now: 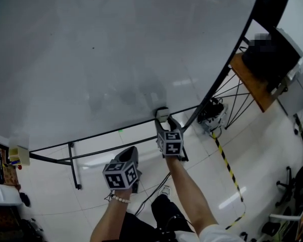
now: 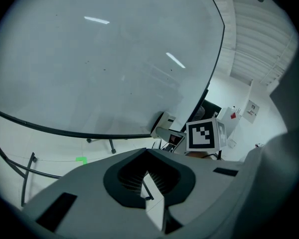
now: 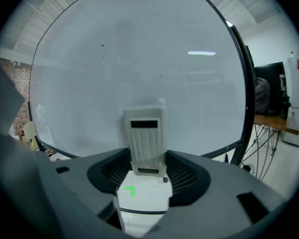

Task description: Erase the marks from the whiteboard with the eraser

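- At the lower edge of the whiteboard (image 1: 116,49), near its right corner, your right gripper (image 1: 164,122) is holding the eraser (image 1: 162,114), which appears to be lying against the board face.
- Its jaws are standing partly open, clamping the lower end of the eraser's ribbed plastic back from both sides. Most of the block is sticking out beyond them toward the board.
- Your left gripper (image 1: 133,151) is hanging lower and to the left, off the board. Its jaws are drawn in to a thin slit and are gripping nothing.
- You are looking at a board that is reading nearly clean, with only faint grey smudging just above the eraser and a few tiny specks showing.
- You are probably handling a light, rigid shell with a soft wiping face, so it should be needing little squeeze. The smooth sides may be prone to slipping under a hard sideways push.
- Gripping it so low is giving the free end leverage to tilt. A hold nearer the middle would likely be pressing the face flatter.
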